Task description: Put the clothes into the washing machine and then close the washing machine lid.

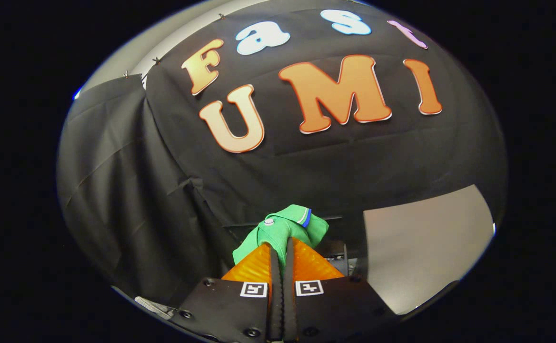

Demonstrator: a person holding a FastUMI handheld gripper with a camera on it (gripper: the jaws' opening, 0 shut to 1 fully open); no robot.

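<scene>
My gripper (281, 245) is shut on a green garment (285, 227), a small shirt with a white button and a blue-and-white trimmed collar. The cloth bunches out past the fingertips and hangs down on the left side of the fingers, lifted in the air. Just behind the garment and the fingers lies a dark boxy shape with a straight top edge (328, 220), possibly the washing machine; most of it is hidden by the cloth and the fingers.
A pale tabletop (425, 243) spreads out to the right of the fingers. Black cloth walls (130, 190) close off the space ahead and to the left. A small light-coloured object (154, 307) lies low on the left beside the gripper body.
</scene>
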